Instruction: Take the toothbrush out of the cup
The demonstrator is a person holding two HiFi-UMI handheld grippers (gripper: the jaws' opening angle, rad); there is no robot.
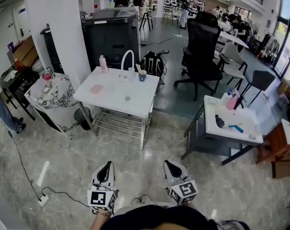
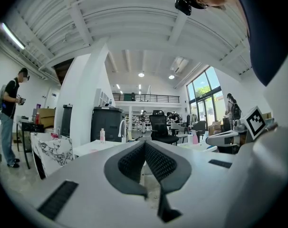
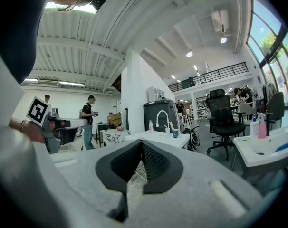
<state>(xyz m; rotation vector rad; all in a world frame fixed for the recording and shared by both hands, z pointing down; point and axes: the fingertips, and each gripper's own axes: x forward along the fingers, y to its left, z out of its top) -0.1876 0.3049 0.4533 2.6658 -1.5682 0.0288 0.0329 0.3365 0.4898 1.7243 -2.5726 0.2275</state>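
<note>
As both point level, left gripper [image 1: 107, 164], right gripper [image 1: 167, 163], jaws together

Lighting was pretty bright and even: daylight came in through the big windows [image 1: 288, 13] on the right, plus ceiling lights [image 3: 223, 40] overhead. The glossy floor [image 1: 150, 152] caught some soft glare. Both gripper views had heavy fisheye bending and black corners, and the close-up jaws looked soft while the room behind was sharp.
</note>
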